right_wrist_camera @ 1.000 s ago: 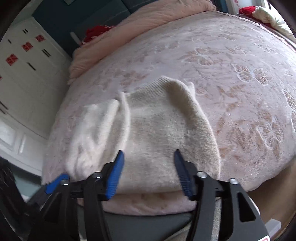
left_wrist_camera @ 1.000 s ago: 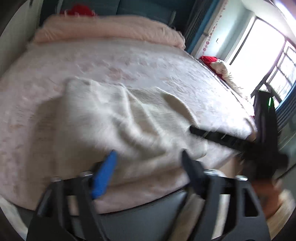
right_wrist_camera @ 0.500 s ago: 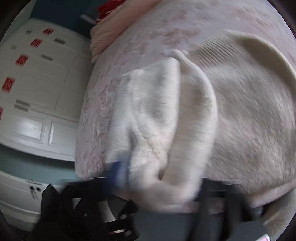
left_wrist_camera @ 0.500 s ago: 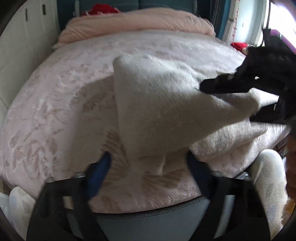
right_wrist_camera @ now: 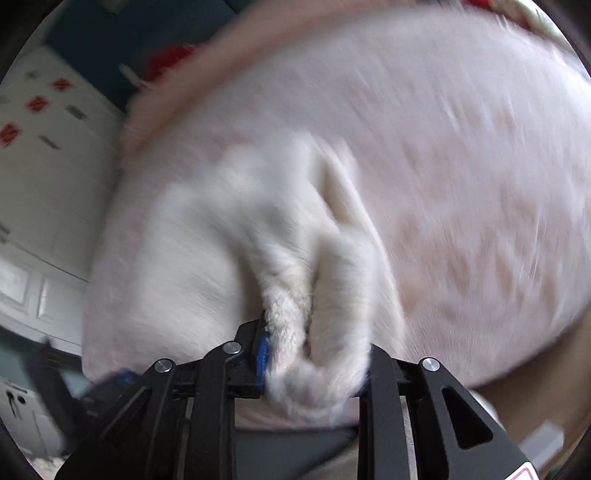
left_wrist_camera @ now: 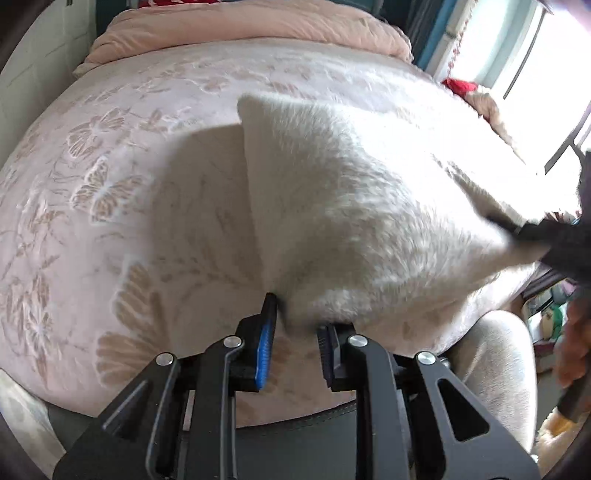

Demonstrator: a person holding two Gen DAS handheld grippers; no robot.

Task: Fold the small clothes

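A small cream fuzzy sweater [left_wrist_camera: 369, 206] is lifted off the pink bed. My left gripper [left_wrist_camera: 295, 325] is shut on its near left corner, the cloth pinched between the blue pads. My right gripper [right_wrist_camera: 314, 354] is shut on a bunched edge of the same sweater [right_wrist_camera: 258, 221]; it also shows as a dark blurred shape at the right of the left wrist view [left_wrist_camera: 546, 236], pulling the cloth taut. The right wrist view is motion-blurred. The sweater hangs stretched between both grippers, its far corner standing up.
The pink butterfly-patterned bedspread [left_wrist_camera: 110, 184] fills both views, with a rolled pink blanket [left_wrist_camera: 240, 26] at the head. White cabinets [right_wrist_camera: 44, 166] stand to the left, a bright window [left_wrist_camera: 546, 48] to the right. The person's leg [left_wrist_camera: 495, 369] is at the bed's near edge.
Both grippers closed from open onto the sweater's near edge and lifted it off the bed. The cloth went from lying flat to stretched taut between them.
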